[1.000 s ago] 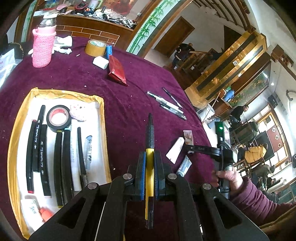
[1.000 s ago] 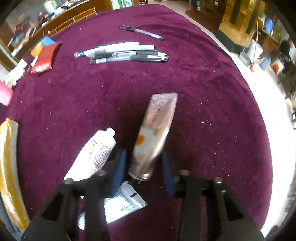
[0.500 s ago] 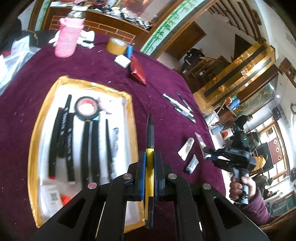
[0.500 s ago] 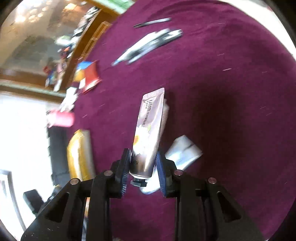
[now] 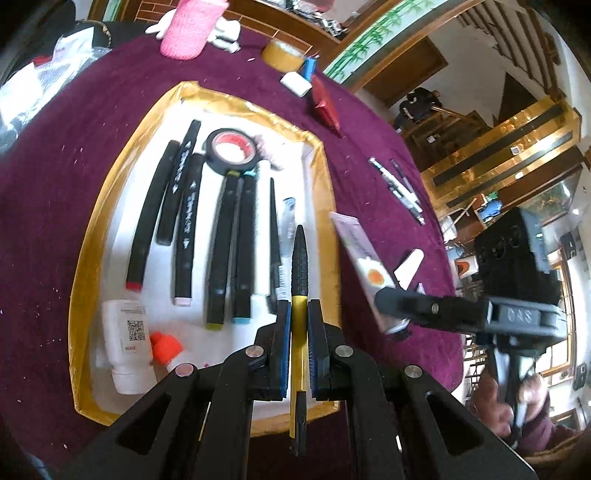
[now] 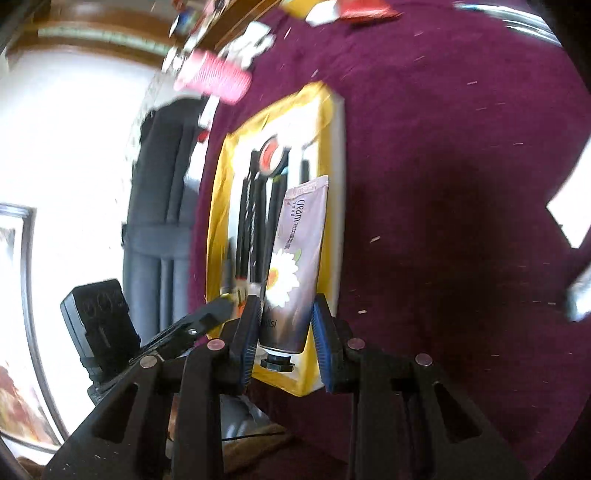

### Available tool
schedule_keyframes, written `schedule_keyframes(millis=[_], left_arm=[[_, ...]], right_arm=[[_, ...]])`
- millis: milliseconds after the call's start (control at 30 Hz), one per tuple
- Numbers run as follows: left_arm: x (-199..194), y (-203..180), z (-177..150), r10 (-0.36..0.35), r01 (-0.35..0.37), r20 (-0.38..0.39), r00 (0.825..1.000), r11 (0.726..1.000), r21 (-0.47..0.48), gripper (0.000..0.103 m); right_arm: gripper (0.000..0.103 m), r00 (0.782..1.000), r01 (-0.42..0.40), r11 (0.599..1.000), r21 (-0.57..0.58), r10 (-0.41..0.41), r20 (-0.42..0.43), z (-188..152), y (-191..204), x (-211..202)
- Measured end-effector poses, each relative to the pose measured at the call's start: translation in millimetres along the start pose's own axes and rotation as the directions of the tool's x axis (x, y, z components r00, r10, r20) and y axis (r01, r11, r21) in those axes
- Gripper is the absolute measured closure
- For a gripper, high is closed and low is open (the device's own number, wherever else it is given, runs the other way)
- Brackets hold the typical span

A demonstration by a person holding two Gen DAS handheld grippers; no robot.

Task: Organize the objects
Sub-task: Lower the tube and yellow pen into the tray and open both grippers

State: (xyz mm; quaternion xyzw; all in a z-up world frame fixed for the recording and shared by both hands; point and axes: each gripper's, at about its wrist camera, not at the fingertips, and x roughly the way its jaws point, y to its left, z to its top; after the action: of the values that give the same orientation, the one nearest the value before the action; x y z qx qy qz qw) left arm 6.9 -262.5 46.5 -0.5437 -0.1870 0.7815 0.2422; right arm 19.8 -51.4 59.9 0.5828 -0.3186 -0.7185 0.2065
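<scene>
Gold foil lines the rim of the tray (image 5: 92, 236), a shallow white-floored box lying on the purple tablecloth (image 5: 373, 140). Inside the tray lie several black markers (image 5: 225, 247) side by side, a roll of black tape (image 5: 231, 151) near its far end, and a white bottle (image 5: 127, 339) with an orange cap beside it at its near end.

The left gripper (image 5: 298, 314) is clamped tight on a pen (image 5: 299, 258), yellow in the middle with a black ribbed front, which points forward over the tray's right half, above the near rim.

The right gripper (image 6: 284, 325) is closed on the cap end of a cream tube (image 6: 295, 251), pale lilac with a daisy printed on it. The tube sticks out forward, held in the air over the tray's right rim. In the left wrist view the same tube (image 5: 364, 254) hangs just right of the tray.

Right of the tray, loose pens (image 5: 400, 188) lie on the cloth. Beyond its far end stand a pink knitted holder (image 5: 188, 29) and a brown tape roll (image 5: 282, 55).
</scene>
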Motion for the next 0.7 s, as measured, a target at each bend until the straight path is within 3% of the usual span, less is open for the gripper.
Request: schedule_keyframes(millis=[200, 533, 633, 700], left_arm=[[16.6, 15.5, 2.4, 0.047, -0.047, -0.013, 0.999, 0.999, -0.024, 0.097], [30.8, 24.4, 3.4, 0.034, -0.036, -0.052, 0.998, 0.998, -0.044, 0.097], [24.9, 21.1, 5.8, 0.064, -0.065, -0.035, 0.997, 0.998, -0.025, 0.086], [18.2, 19.4, 9.0, 0.079, -0.08, -0.014, 0.997, 0.997, -0.018, 0.067]], right_arm=[[0.077, 0.993, 0.107, 0.992, -0.064, -0.109, -0.042, -8.4, 20.6, 33.3], [0.077, 0.961, 0.266, 0.949, -0.17, -0.276, -0.033, -17.7, 40.9, 51.6], [0.077, 0.952, 0.292, 0.937, -0.191, -0.304, -0.038, -21.2, 42.9, 56.2], [0.077, 0.949, 0.298, 0.934, -0.197, -0.312, -0.045, -21.8, 41.9, 56.5]])
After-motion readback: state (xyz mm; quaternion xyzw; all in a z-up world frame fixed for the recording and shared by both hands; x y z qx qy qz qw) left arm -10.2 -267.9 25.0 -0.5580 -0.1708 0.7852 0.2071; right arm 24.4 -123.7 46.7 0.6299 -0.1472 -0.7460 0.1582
